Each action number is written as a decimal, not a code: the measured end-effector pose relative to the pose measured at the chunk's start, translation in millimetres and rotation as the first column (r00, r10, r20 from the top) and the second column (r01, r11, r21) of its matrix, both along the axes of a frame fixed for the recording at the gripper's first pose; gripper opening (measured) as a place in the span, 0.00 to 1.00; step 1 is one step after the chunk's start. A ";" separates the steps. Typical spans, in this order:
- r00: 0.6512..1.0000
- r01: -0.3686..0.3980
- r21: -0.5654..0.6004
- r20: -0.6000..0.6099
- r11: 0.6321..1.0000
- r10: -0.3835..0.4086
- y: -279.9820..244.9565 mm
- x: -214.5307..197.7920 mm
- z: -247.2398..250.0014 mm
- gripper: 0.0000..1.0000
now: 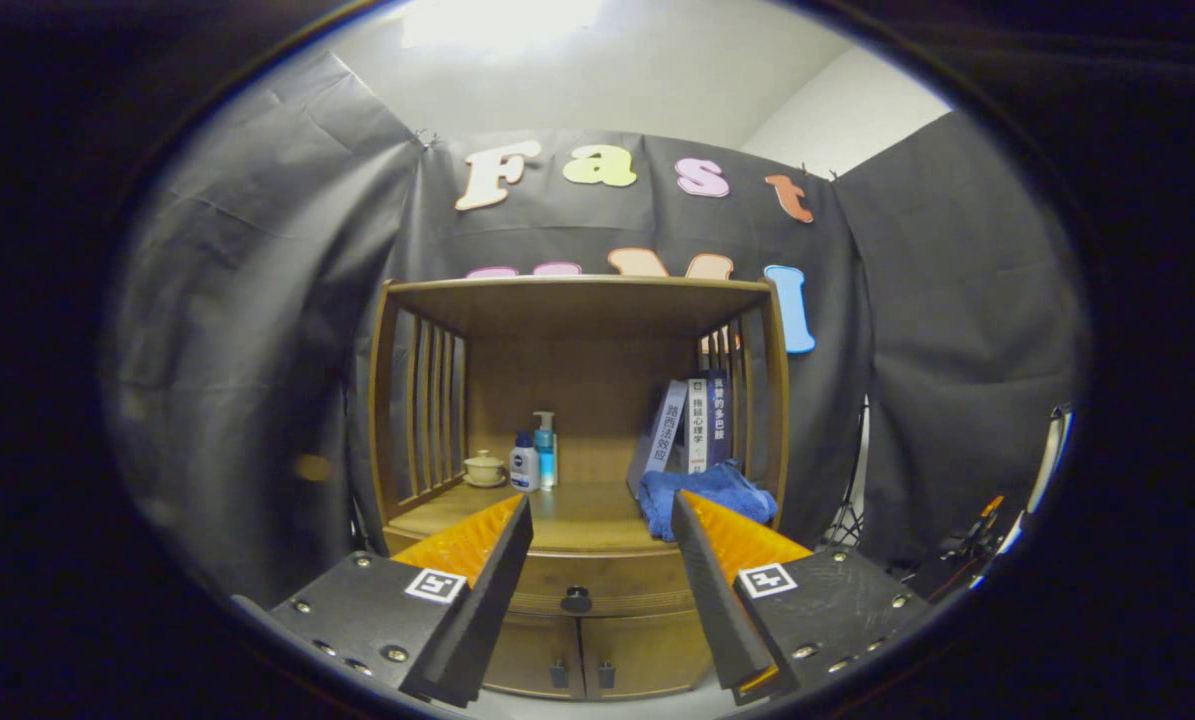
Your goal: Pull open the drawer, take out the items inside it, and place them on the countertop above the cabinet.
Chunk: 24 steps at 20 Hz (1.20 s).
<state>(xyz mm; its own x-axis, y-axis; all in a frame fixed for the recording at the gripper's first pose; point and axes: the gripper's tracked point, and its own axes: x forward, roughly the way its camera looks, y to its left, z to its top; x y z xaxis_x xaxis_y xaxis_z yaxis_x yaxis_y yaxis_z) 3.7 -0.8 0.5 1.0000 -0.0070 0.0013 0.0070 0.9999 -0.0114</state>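
Note:
A wooden cabinet [577,300] stands ahead against the booth wall. Its drawer [607,580] is closed, with a dark round knob [576,599] seen between my fingers, some way beyond them. The countertop [577,515] above the drawer carries a blue cloth [702,492] on the right. My gripper [602,515] is open with nothing between its fingers. What lies inside the drawer is hidden.
On the countertop's back left stand a small lidded cup [483,467], a white bottle [524,463] and a blue pump bottle [546,450]. Several books [692,425] lean at the back right. Two small doors [582,655] sit below the drawer. Slatted sides enclose the shelf.

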 end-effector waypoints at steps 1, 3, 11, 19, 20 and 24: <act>1.000 0.007 0.000 -0.007 1.000 -0.007 -1.6 3.5 -3.3 0.84; 0.998 0.056 -0.005 -0.041 0.998 -0.056 -12.3 12.7 -16.8 0.84; 0.994 0.012 0.050 -0.106 0.999 -0.007 11.6 62.9 -64.8 0.84; 0.990 -0.058 0.125 -0.121 0.990 0.074 37.9 112.4 -111.7 0.84; 0.989 -0.062 0.134 -0.127 0.989 0.079 39.9 118.7 -118.0 0.84; 0.980 -0.061 0.160 -0.175 0.985 0.089 43.2 131.9 -144.1 0.85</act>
